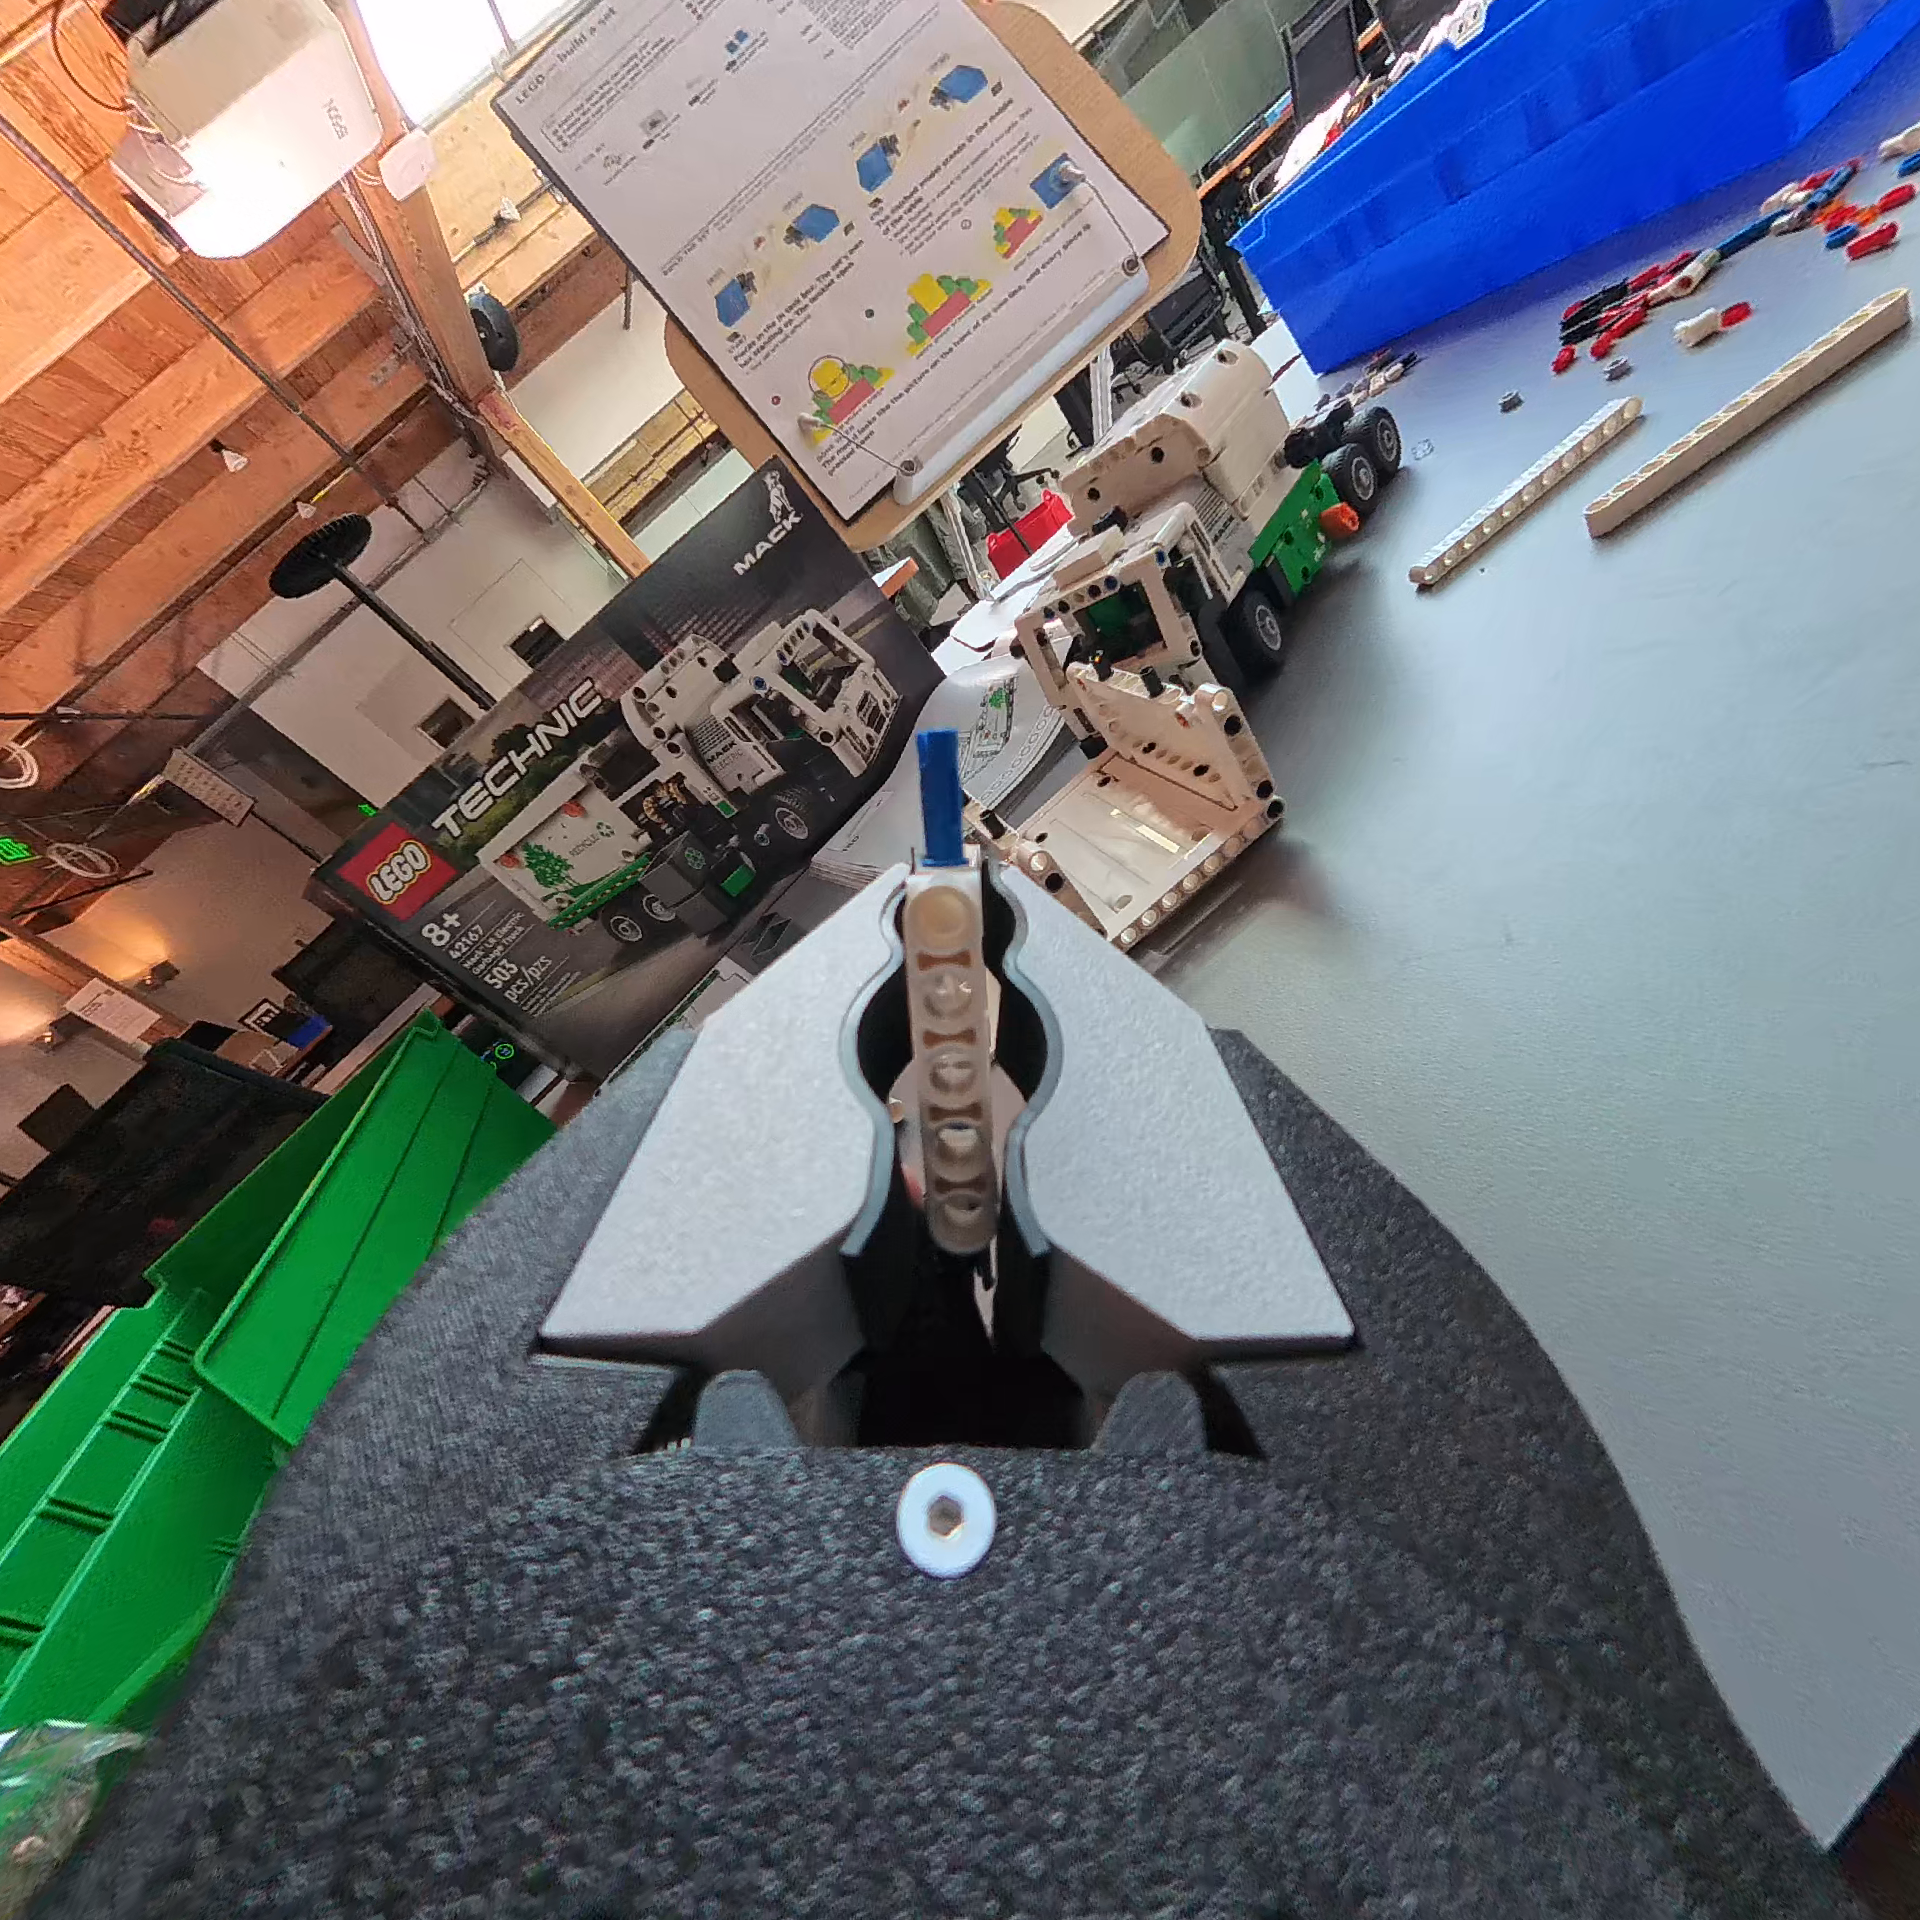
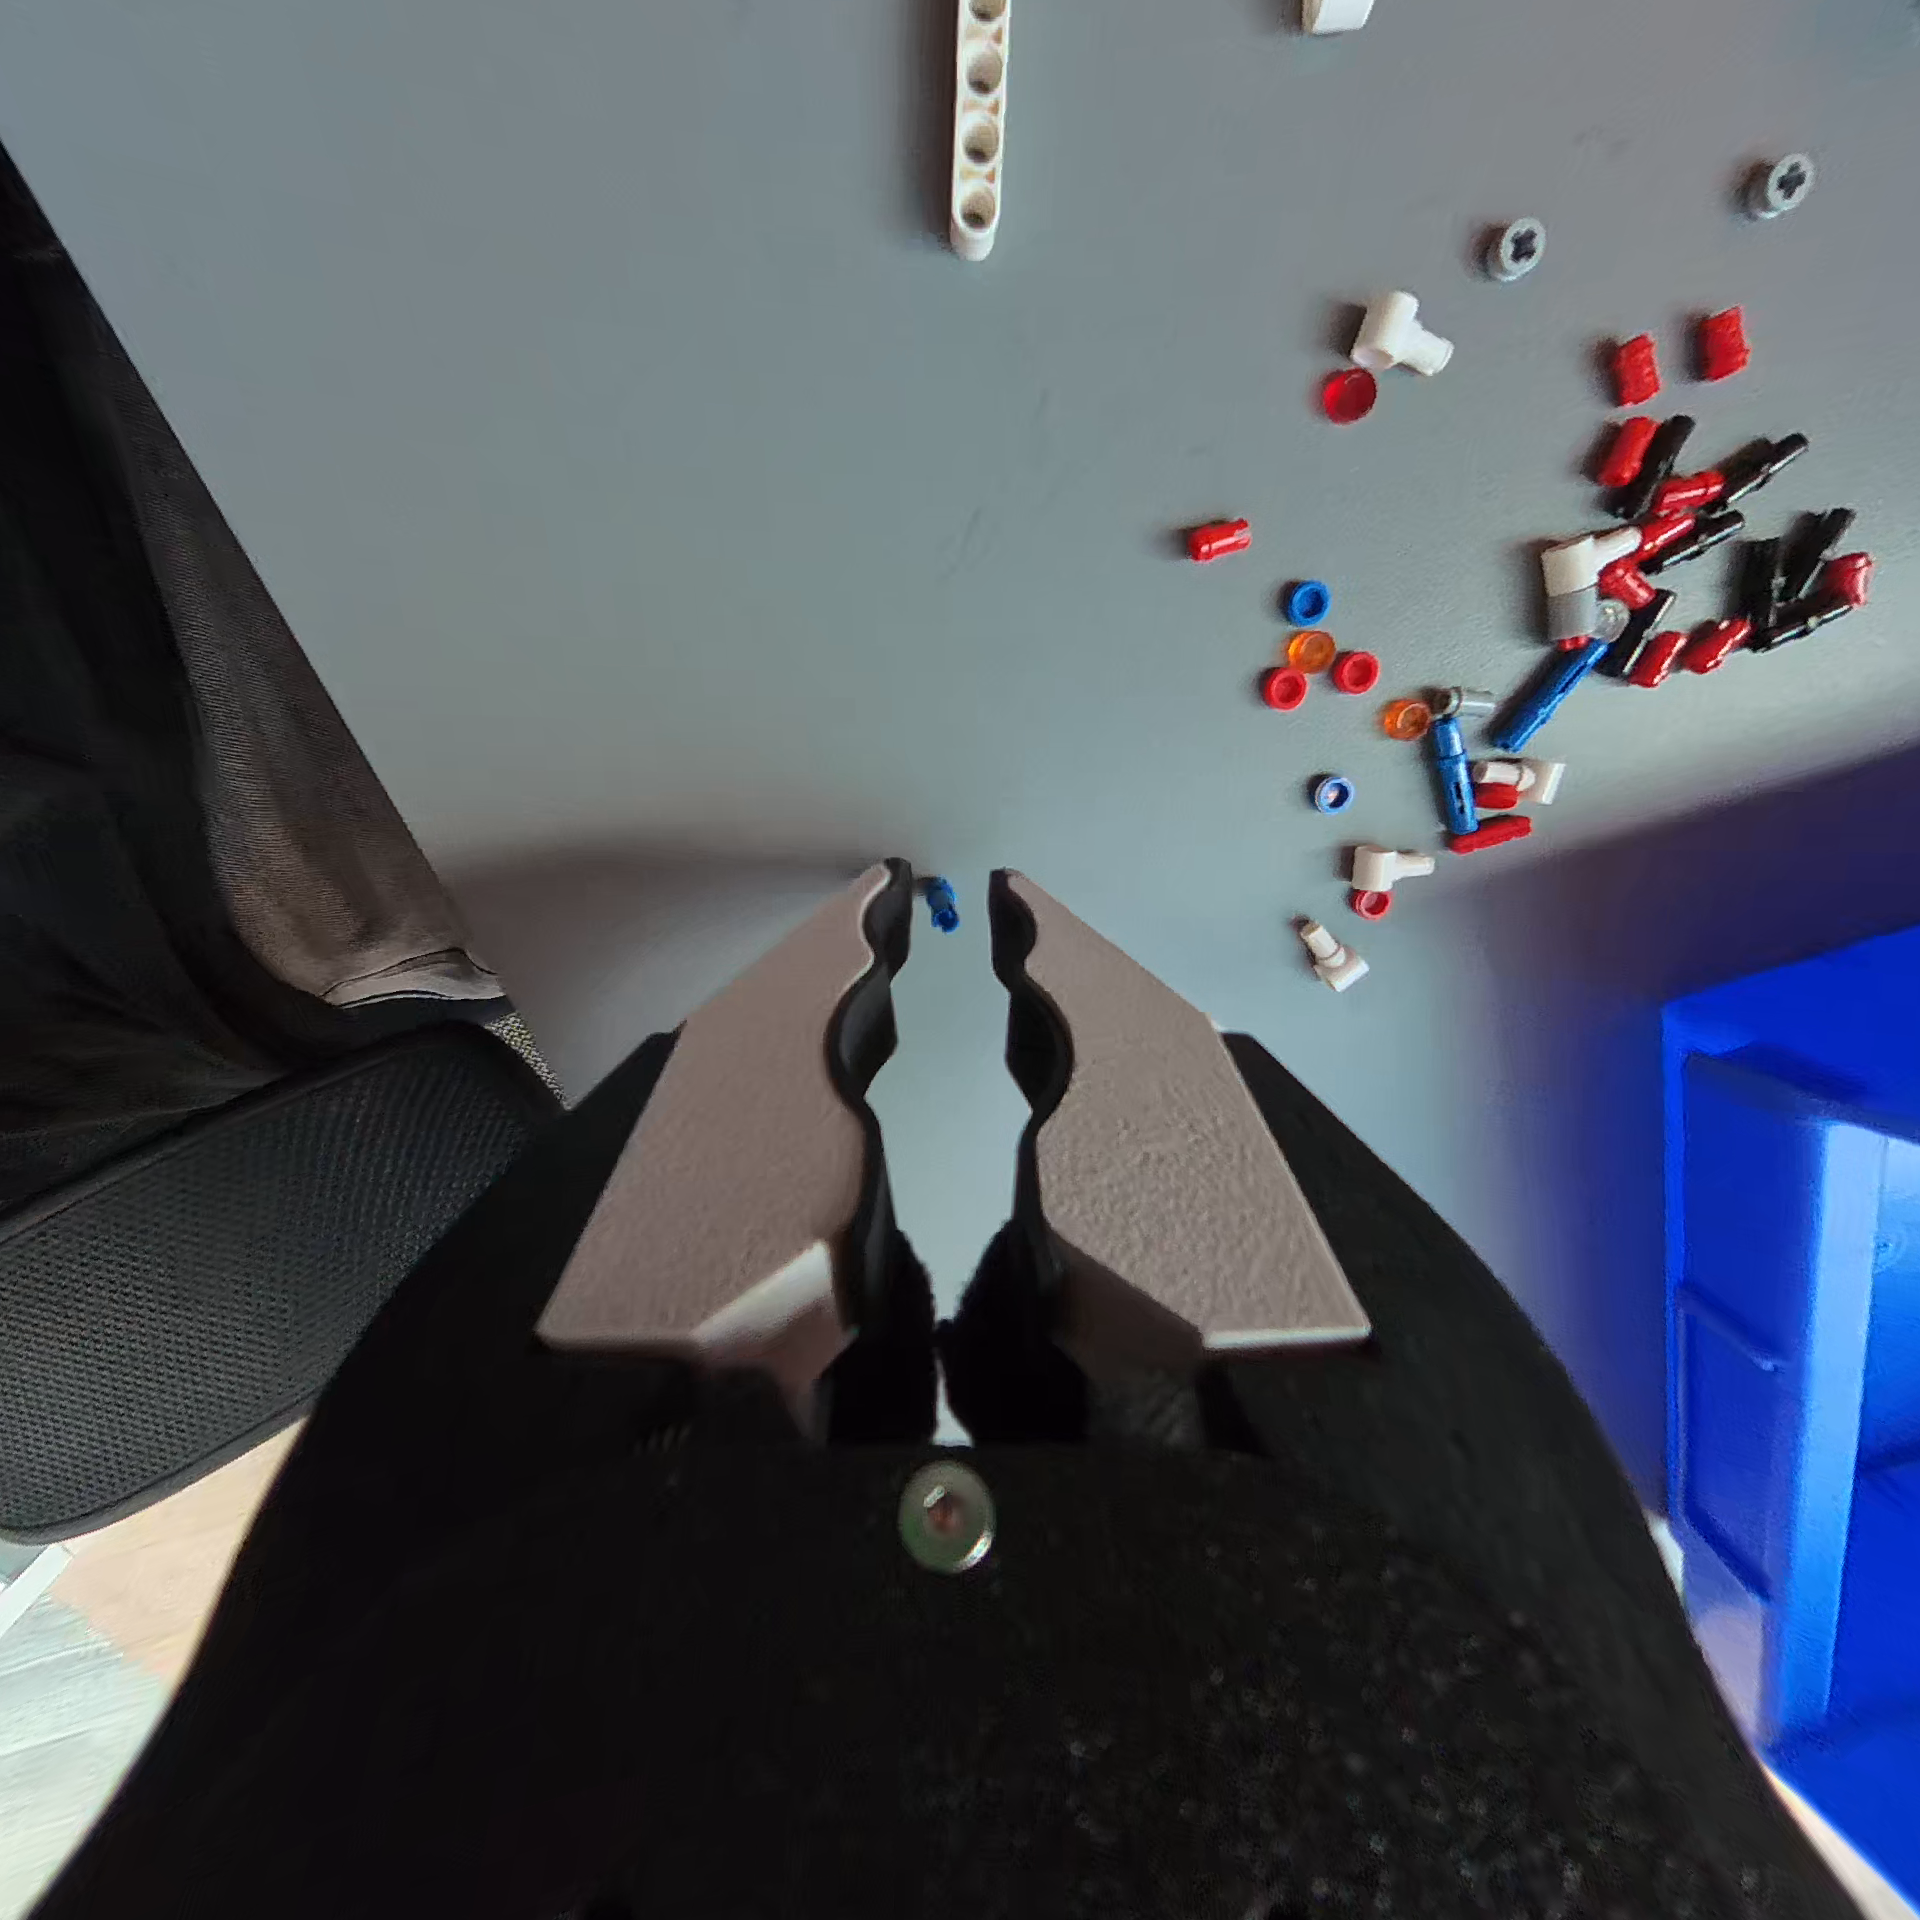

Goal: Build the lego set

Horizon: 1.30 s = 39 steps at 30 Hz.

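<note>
Between your left gripper point(image 1: 943, 883) fingers, you're clamping a white beam point(image 1: 951, 1049) carrying a blue pin point(image 1: 938, 795); right gripper point(image 2: 940, 883), jaws apart, is hovering over another small blue pin point(image 2: 941, 902), probably next to grab.

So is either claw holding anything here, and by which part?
The left claw grips a white beam along its length, with a blue pin protruding past the tips. The right claw is open, holding nothing.
</note>
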Motion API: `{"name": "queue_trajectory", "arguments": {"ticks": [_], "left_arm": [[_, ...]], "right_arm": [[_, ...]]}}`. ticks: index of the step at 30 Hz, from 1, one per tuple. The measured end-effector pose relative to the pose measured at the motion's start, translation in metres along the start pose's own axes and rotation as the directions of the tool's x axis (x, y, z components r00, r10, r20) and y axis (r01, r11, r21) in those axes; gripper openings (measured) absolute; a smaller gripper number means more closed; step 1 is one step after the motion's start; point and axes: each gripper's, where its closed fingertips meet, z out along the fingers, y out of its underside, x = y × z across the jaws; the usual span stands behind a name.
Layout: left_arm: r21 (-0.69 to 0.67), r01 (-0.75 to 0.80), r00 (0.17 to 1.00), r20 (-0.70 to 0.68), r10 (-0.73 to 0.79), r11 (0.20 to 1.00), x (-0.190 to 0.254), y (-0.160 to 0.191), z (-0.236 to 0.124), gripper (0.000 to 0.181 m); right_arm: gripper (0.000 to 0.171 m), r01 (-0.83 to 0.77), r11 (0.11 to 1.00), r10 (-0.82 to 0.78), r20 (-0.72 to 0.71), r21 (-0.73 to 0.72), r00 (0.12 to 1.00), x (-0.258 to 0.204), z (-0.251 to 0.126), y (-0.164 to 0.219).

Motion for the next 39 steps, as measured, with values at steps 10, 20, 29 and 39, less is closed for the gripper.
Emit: {"name": "queue_trajectory", "arguments": {"ticks": [10,20,29,39], "left_arm": [[-0.001,-0.011,1.0,-0.004,0.011,1.0,0.002,0.0,0.0,0.005],[0.003,-0.004,1.0,-0.005,0.004,1.0,0.001,0.0,0.0,0.005],[0.206,0.073,0.989,-0.141,-0.044,0.976,0.031,-0.051,-0.007,0.004],[0.278,0.036,0.951,-0.306,0.053,0.96,0.074,-0.07,-0.01,0.005]], "right_arm": [[0.01,0.025,0.999,-0.024,0.016,-0.04,1.0,-0.002,0.002,0.007],[0.004,0.034,0.999,-0.034,0.022,-0.004,0.999,-0.004,0.003,0.001],[0.003,0.14,0.698,-0.077,-0.12,0.702,0.99,-0.072,-0.061,-0.209],[0.003,0.4,0.59,-0.289,-0.279,0.701,0.916,-0.13,-0.038,-0.298]]}}
